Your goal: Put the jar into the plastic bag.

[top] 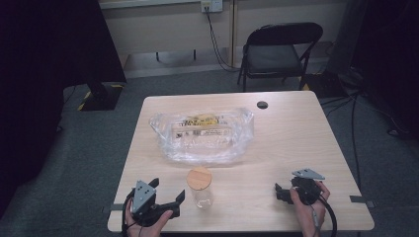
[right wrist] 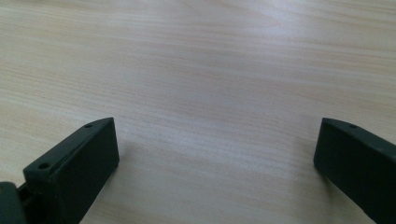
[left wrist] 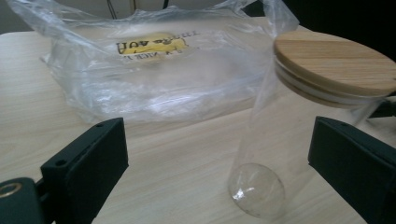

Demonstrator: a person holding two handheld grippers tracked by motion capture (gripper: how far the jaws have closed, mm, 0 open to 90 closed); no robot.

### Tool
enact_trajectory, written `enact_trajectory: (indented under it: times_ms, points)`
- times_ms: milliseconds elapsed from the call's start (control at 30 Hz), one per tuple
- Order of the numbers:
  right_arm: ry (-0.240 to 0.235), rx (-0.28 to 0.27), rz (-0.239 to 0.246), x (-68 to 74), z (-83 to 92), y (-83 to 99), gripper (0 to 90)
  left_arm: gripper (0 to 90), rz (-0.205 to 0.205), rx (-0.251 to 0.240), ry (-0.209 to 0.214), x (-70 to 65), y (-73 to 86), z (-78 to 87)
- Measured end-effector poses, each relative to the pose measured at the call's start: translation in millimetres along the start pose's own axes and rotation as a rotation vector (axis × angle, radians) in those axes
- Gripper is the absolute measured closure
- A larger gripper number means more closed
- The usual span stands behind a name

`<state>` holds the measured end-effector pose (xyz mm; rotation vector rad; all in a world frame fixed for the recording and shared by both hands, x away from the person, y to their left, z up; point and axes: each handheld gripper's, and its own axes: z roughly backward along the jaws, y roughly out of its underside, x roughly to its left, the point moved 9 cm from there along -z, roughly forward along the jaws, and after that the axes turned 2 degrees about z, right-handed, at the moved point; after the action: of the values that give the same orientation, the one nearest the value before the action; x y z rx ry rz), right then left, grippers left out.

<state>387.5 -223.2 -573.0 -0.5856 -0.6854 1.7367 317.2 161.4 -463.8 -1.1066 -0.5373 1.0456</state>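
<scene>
A glass jar (top: 200, 190) with a round wooden lid (top: 199, 177) is stood upright on the table (top: 296, 143), near its front edge and just in front of a clear plastic bag (top: 202, 136); the bag is laid flat toward the middle of the table, and a yellow printed label (top: 202, 120) is seen through it; the left hand-held gripper (top: 168, 193) is held at the front left corner, just beside the jar, with its jaws spread wide; in the left gripper view the jar (left wrist: 280, 154) is seen between the two jaws, nearer the right one, and is pressed by neither; the jar is seen to be empty; its lid (left wrist: 334, 63) is seated on the rim; the right hand-held gripper (top: 279, 191) is held at the front right of the table, well apart from the jar; in the right gripper view its jaws are spread wide over bare table (right wrist: 210, 70), with nothing between them; a black folding chair (top: 279, 52) is placed on the floor beyond the far edge of the table.
</scene>
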Motion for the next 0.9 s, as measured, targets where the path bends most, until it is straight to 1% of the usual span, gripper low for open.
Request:
enact_trajectory:
  times_ms: [67,133,233,267,367,467,533,667,767,833,900]
  points:
    - [0.0,0.0,0.0,0.0,0.0,0.0,0.0,2.9,-0.009,0.001,0.013,-4.2,-0.7,-0.3]
    - [0.0,0.0,0.0,0.0,0.0,0.0,0.0,2.9,-0.023,-0.006,0.018,-7.4,-2.2,-0.7]
    - [0.0,0.0,0.0,0.0,0.0,0.0,0.0,2.9,-0.017,0.005,0.035,-11.6,-1.6,-2.9]
    - [0.0,0.0,0.0,0.0,0.0,0.0,0.0,2.9,-0.02,0.007,0.034,-12.4,-1.1,-4.1]
    - [0.0,0.0,0.0,0.0,0.0,0.0,0.0,2.9,-0.01,0.015,0.042,-14.9,2.0,-9.0]
    - [0.0,0.0,0.0,0.0,0.0,0.0,0.0,2.7,-0.003,0.018,0.063,-20.6,4.7,-13.6]
    - [0.0,0.0,0.0,0.0,0.0,0.0,0.0,2.3,-0.017,0.026,0.075,-24.6,5.8,-16.7]
    - [0.0,0.0,0.0,0.0,0.0,0.0,0.0,2.1,-0.037,0.039,0.083,-30.1,6.7,-22.7]
    - [0.0,0.0,0.0,0.0,0.0,0.0,0.0,2.1,-0.045,0.048,0.078,-31.4,8.7,-27.7]
    - [0.0,0.0,0.0,0.0,0.0,0.0,0.0,1.6,-0.042,0.063,0.086,-32.6,11.9,-31.6]
    - [0.0,0.0,0.0,0.0,0.0,0.0,0.0,1.0,-0.035,0.056,0.092,-34.6,14.4,-36.1]
